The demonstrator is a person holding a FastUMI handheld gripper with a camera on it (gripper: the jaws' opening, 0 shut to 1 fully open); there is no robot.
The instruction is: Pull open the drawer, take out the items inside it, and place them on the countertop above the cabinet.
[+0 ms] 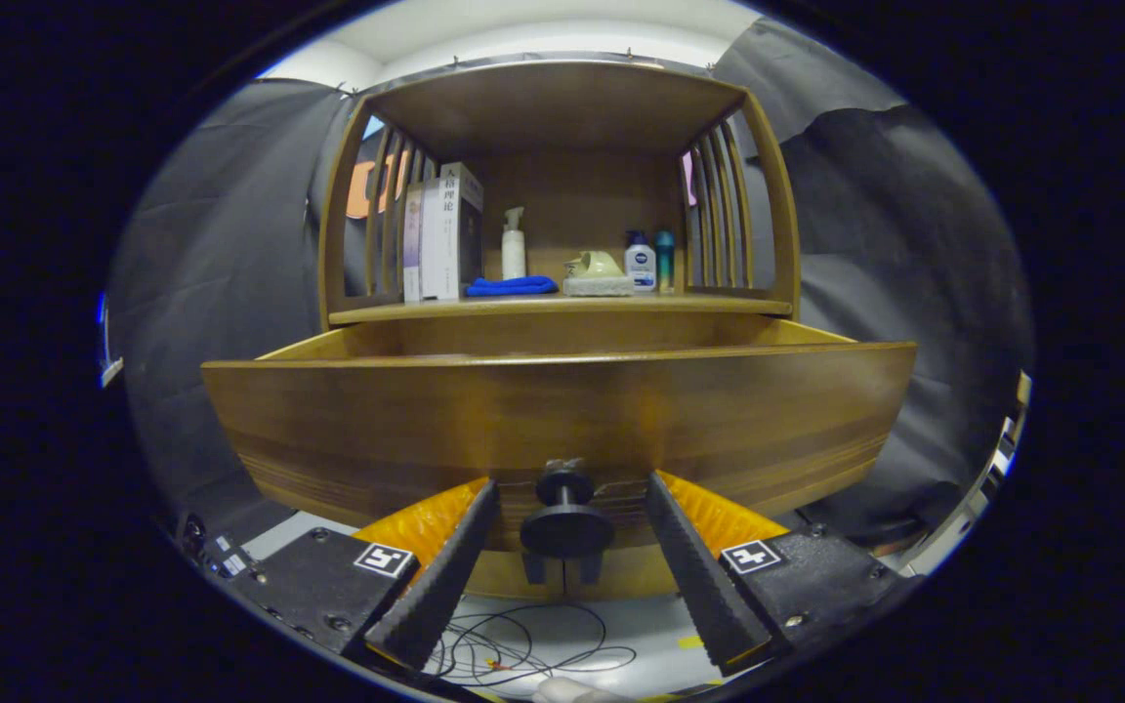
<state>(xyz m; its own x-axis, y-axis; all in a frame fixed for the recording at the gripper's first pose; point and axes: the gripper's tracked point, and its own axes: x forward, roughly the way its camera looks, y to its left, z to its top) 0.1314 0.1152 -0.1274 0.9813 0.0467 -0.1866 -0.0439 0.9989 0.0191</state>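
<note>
Gripper [567, 488] spread astride drawer knob [565, 517]

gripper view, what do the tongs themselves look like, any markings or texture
The tongs are two long wedge-shaped fingers with ridged, sawtooth-like inner faces, tapering toward the tips. Each sits on a flat block body with visible screws, and each block carries a square black-and-white tag marker. Padded orange material shows behind the fingers.

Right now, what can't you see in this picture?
- Inside the drawer: its tall front hides what lies within, gripper view.
- The small bottles on the shelf: too far off to tell what they are.
- The tool is open, its fingers on either side of the knob, not pressing it.
</note>
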